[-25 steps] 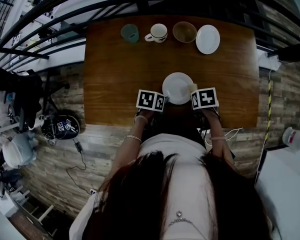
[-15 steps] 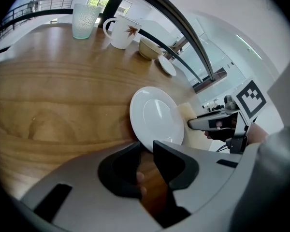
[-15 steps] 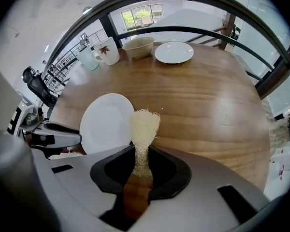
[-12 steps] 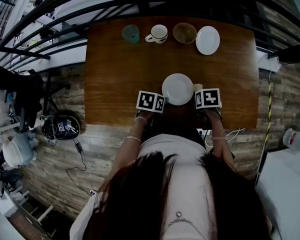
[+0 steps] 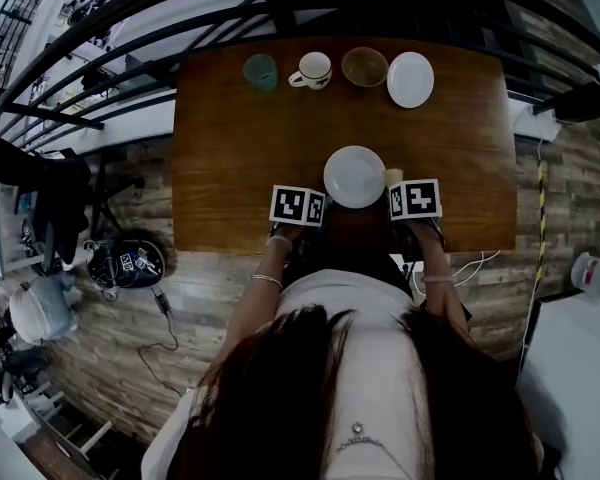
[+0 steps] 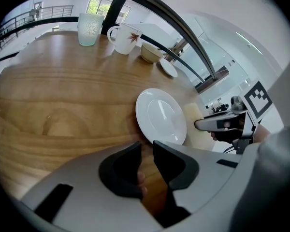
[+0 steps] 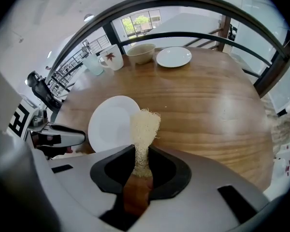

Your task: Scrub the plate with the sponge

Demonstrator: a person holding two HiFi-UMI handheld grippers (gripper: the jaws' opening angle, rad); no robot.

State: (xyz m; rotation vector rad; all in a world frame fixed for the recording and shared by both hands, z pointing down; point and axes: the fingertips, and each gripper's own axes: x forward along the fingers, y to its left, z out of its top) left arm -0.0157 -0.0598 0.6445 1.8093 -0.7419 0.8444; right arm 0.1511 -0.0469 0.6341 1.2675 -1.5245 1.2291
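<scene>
The counter (image 5: pixel 230 148) is a brown wooden surface. The white dinner plate (image 5: pixel 354 176) lies flat on it, near the person's edge and roughly midway between the two tongs.

Left tongs (image 6: pixel 146 151): the two dark jaws stand a narrow gap apart. Only the wood of the counter shows through the gap, so nothing is held. The near rim of the plate lies just ahead of the jaw tips. Whether the tips touch the rim cannot be determined.

Right tongs (image 7: pixel 141 158): the jaws are pressed onto the lower part of the sponge (image 7: pixel 145 127), a pale, fibrous, loofah-type pad. The sponge stands upright from the jaws, and its free upper end flares out above them. In the right gripper view this free end overlaps the right rim of the plate. In the head view the sponge sits at the plate's right edge, between the plate and the marker cube of the right tongs. Contact between sponge and plate cannot be confirmed.

Far edge of the counter, left to right, well apart from the plate:
- a greenish glass tumbler (image 5: pixel 261 71)
- a white mug (image 5: pixel 313 68)
- a bowl (image 5: pixel 365 66)
- a second white plate (image 5: pixel 410 79)
</scene>
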